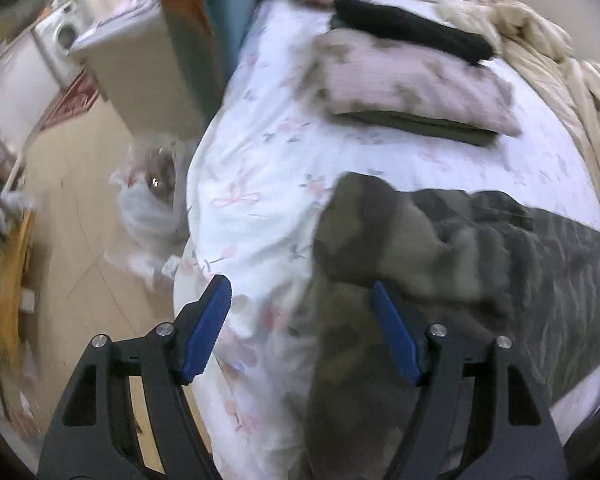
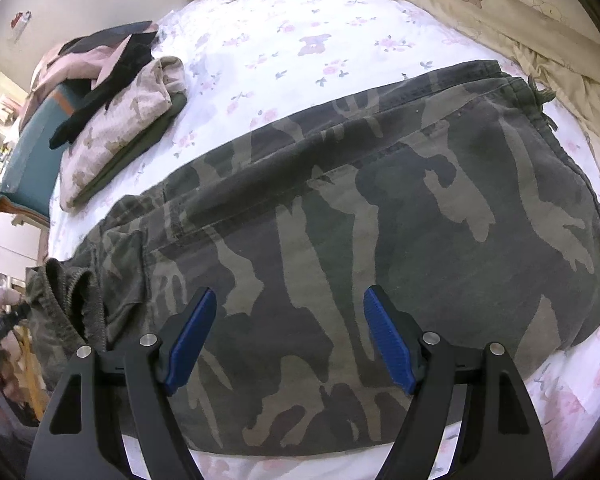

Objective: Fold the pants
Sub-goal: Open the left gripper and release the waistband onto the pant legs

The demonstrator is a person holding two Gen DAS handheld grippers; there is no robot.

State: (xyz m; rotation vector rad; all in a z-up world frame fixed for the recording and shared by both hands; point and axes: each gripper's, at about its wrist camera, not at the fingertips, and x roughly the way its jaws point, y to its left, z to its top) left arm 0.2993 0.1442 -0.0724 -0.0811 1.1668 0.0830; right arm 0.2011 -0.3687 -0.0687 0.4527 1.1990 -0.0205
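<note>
I held both the left gripper (image 1: 302, 330) and right gripper (image 2: 288, 340) wide open, empty, over the camouflage cotton pants (image 2: 360, 208); a shallow pinch risked dragging the floral bedsheet (image 2: 260, 52).

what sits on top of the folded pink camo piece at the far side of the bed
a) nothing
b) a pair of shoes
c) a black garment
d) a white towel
c: in the right wrist view a black garment lies draped across the top of the folded pink camo piece, away from the camo pants.
</note>
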